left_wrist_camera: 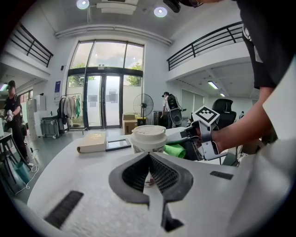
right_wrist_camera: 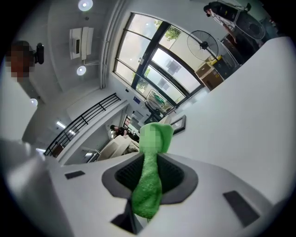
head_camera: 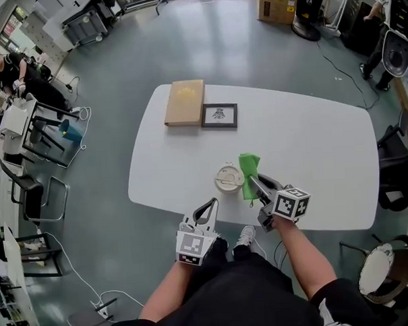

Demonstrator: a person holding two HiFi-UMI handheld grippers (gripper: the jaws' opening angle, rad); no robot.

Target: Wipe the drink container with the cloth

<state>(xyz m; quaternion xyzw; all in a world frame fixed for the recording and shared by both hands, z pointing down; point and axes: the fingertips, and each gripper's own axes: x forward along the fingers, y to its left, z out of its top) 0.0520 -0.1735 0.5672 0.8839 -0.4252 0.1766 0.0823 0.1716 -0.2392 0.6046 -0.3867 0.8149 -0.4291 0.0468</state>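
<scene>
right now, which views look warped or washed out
Head view: sharp, evenly lit, white table bright without glare. Left gripper view: heavy fisheye, dark corners, bright glass doors behind the cup. Right gripper view: tilted fisheye, windows washed out, mosaic patch over the cloth tip.

Large double-height office or lab hall. Told by tall glass doors (left_wrist_camera: 104, 104), a mezzanine railing (left_wrist_camera: 208, 44), a polished grey floor (head_camera: 205, 44), an office chair (head_camera: 28, 192) off the white table's (head_camera: 311, 147) left edge, and a standing fan (left_wrist_camera: 143, 105).

Left gripper (head_camera: 211, 204) at six o'clock, jaws pressed together; right gripper (head_camera: 253, 185) at five o'clock pinches green cloth (head_camera: 248, 165).
</scene>
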